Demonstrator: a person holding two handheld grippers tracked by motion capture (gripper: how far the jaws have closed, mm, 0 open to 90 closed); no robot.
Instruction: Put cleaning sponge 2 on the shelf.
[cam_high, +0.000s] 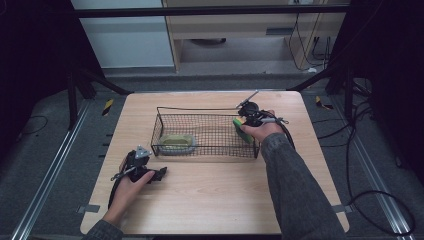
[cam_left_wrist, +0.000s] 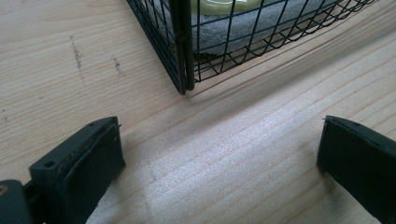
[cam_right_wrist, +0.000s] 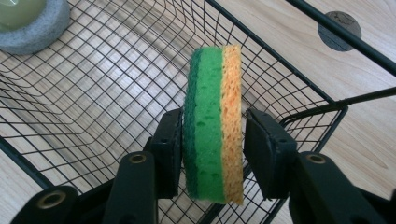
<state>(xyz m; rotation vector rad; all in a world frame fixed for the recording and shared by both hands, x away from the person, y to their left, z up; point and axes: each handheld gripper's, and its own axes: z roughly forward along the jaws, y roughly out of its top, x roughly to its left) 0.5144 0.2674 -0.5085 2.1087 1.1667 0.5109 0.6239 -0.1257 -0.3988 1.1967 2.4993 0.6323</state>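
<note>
A green-and-orange sponge (cam_right_wrist: 214, 126) stands on edge at centre frame in the right gripper view, clamped between the two black jaws of the right gripper (cam_right_wrist: 212, 140), one on its green face, one on its orange face. Its long axis runs up the frame, away from the gripper, with the far end over the inside of the black wire basket (cam_right_wrist: 93, 93). At the upper left of that view a grey dish (cam_right_wrist: 32, 23) holding something pale green rests on the basket floor, well apart from the sponge.

In the high view the basket (cam_high: 205, 132) sits mid-frame on the wooden table (cam_high: 210, 200), its length running left to right. The dish (cam_high: 176, 143) lies in its left end; the sponge (cam_high: 242, 130) hangs at its right end, at the rim, in the right gripper (cam_high: 250, 120).

At the lower left of the high view the left gripper (cam_high: 150, 172) rests on the table just in front of the basket's left corner. In the left gripper view its jaws stand wide apart over bare wood, gripping nothing, with the basket corner (cam_left_wrist: 182, 46) at the top of the frame.
</note>
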